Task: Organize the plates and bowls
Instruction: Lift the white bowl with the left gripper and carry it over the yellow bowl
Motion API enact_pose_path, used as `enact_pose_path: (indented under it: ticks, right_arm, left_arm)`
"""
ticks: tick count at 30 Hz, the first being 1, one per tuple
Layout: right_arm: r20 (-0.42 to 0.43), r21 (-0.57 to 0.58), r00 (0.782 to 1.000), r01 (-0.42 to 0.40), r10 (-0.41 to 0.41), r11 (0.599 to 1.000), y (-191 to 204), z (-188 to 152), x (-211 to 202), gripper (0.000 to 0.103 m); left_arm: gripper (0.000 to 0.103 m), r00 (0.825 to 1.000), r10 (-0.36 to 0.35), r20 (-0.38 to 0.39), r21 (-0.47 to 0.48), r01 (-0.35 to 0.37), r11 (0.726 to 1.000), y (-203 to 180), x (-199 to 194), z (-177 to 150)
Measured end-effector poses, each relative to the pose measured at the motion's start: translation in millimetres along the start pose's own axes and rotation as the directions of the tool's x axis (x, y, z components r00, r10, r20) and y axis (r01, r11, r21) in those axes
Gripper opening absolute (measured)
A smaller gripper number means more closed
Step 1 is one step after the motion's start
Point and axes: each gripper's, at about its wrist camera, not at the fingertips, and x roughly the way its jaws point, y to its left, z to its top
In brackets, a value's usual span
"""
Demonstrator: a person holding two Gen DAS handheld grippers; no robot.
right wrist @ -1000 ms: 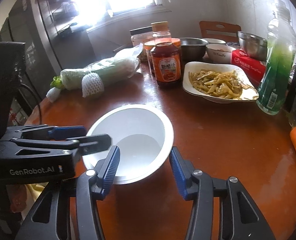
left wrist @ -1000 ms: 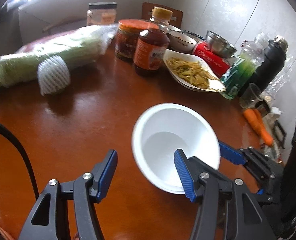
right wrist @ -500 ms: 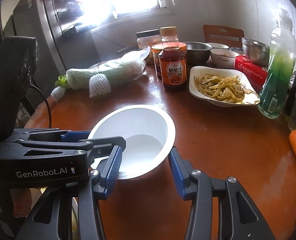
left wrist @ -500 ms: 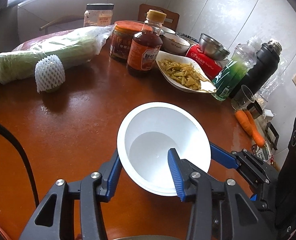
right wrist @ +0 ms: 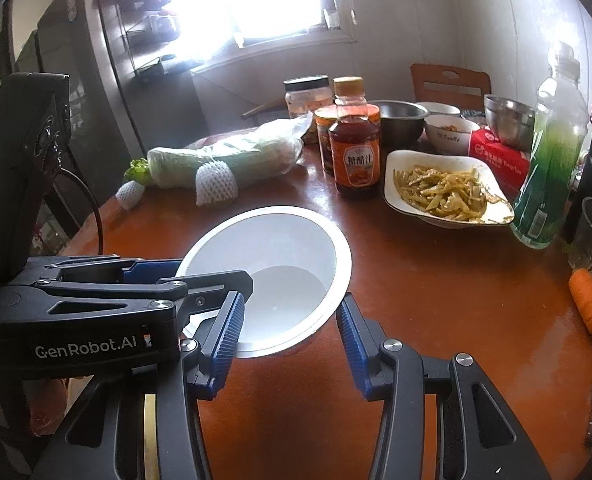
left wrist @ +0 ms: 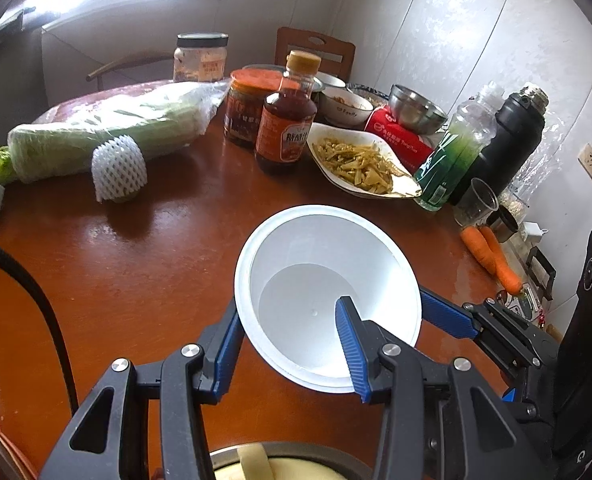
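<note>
Two grippers flanked white bowl (left wrist: 328,280) on table (left wrist: 135,264) | left gripper (left wrist: 287,340) straddled near rim, apparently clamping | right gripper (right wrist: 289,332) gaped wide, bowl just ahead

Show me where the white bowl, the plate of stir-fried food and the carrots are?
white bowl (left wrist: 304,304), left wrist view, on its flat inner bottom.
plate of stir-fried food (right wrist: 408,160), right wrist view, on its bare white rim.
carrots (left wrist: 492,254), left wrist view, mid-length of one carrot.
</note>
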Motion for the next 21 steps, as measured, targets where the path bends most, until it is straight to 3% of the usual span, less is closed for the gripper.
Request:
enact_pose_path:
  ticks: [21]
  right_arm:
    - [0.104,-0.062,0.994,-0.022,0.028,0.998,44.5,-6.1,-62.4,0.050]
  left_arm:
    - [0.046,0.993,0.021,0.119,0.009,-0.022,1.000,-9.1,-78.0,-26.5]
